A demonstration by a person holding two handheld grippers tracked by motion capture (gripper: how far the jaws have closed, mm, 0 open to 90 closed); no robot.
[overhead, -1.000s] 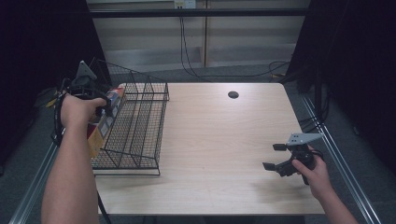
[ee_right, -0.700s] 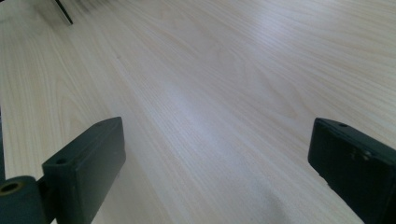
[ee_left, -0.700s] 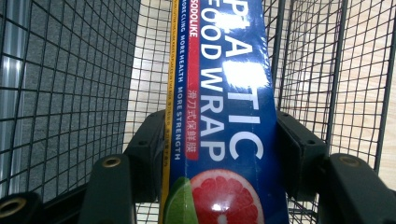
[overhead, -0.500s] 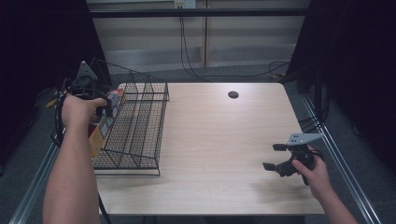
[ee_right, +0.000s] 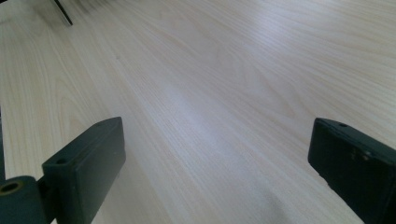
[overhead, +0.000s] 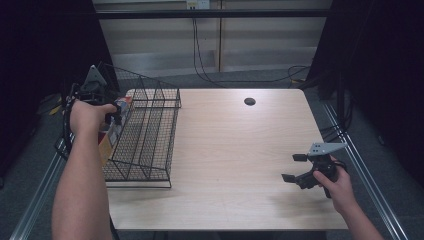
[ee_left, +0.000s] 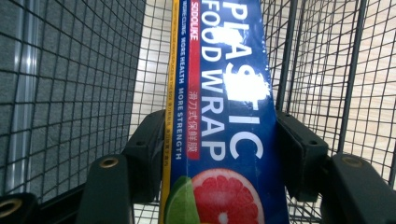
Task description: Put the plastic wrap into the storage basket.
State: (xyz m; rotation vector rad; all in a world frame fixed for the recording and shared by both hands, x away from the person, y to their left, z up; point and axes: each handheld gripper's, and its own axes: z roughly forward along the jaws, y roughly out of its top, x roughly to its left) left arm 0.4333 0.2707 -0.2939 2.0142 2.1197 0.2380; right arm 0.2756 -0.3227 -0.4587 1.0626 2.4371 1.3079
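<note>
Low over the pale wooden table (overhead: 235,150), the right gripper (overhead: 295,167) is held spread and empty. Farther off, a long blue cardboard box of plastic food wrap (ee_left: 229,116) is clamped across its narrow faces by the left gripper (ee_left: 219,154) at the black wire basket (overhead: 150,135). The box is judged light, stiff, glossy and possibly slippery, best taken mid-length.

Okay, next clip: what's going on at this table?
A person holds a gripper in each hand. The left gripper is shut on a blue box of plastic food wrap, holding it at the left wall of a black wire basket. The right gripper hovers open and empty over the bare wooden table.
</note>
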